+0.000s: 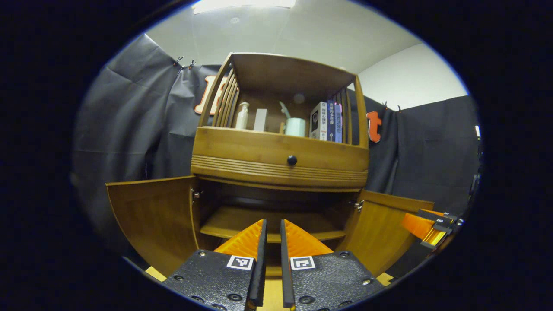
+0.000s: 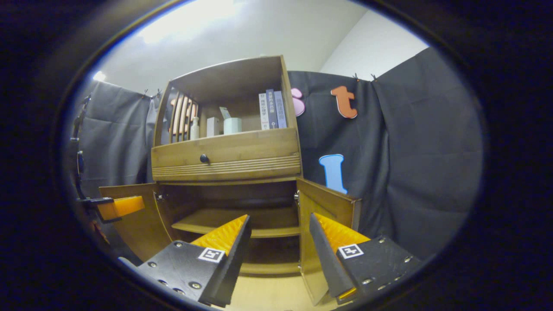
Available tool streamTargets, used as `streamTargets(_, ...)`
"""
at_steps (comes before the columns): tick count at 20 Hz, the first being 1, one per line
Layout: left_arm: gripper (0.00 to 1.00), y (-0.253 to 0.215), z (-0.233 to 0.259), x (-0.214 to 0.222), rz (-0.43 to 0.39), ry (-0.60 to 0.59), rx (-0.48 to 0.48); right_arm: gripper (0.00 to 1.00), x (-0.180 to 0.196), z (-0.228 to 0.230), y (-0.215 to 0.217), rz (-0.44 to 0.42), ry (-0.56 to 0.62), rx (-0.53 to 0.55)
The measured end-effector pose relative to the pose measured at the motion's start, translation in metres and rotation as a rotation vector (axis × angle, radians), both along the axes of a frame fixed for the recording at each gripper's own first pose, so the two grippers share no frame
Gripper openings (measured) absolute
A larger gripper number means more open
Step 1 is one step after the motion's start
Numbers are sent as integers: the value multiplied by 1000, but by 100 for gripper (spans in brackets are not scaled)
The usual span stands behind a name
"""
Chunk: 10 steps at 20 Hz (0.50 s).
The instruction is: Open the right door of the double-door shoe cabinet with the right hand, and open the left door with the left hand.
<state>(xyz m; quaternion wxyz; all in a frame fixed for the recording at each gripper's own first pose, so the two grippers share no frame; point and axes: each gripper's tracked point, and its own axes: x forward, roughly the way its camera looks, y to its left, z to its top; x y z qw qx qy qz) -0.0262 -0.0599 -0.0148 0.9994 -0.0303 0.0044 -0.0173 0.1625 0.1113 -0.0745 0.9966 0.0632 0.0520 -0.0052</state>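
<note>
Left gripper view looks up from low down at a wooden shoe cabinet (image 1: 281,160) standing against the booth's dark cloth wall. Both lower doors are swung out: the left door (image 1: 151,220) stands wide open to the left, and the right door (image 1: 382,229) is open to the right, showing an inner shelf (image 1: 242,224). Above them is a drawer with a dark knob (image 1: 292,160), and an open top shelf holding a bottle, a mug and some books (image 1: 328,121). The left gripper (image 1: 272,246) sits in front of the opening, its fingers nearly together with only a thin slit between them, holding nothing. In the right gripper view, the right gripper (image 2: 281,242) has its fingers spread wide and empty, and the edge of the right door (image 2: 328,216) lies close between or just behind them; contact cannot be told. The task looks essentially done. The risks from here are small but real: pulling the right gripper away sideways could catch the door edge and swing it back toward shut, and pushing either door further could strain its hinges (image 1: 195,195) or rock the cabinet, toppling items on the top shelf.
</note>
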Motion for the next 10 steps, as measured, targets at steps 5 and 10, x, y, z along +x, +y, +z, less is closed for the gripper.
streamTargets(5, 26, -22, 32, -8, -23, -61, 49, 80, -8, 43, 6, 2, -82, -44)
streamTargets(10, 55, -36, 42, -16, -35, -87, 65, 81, -11, 70, 24, 37, -137, -63)
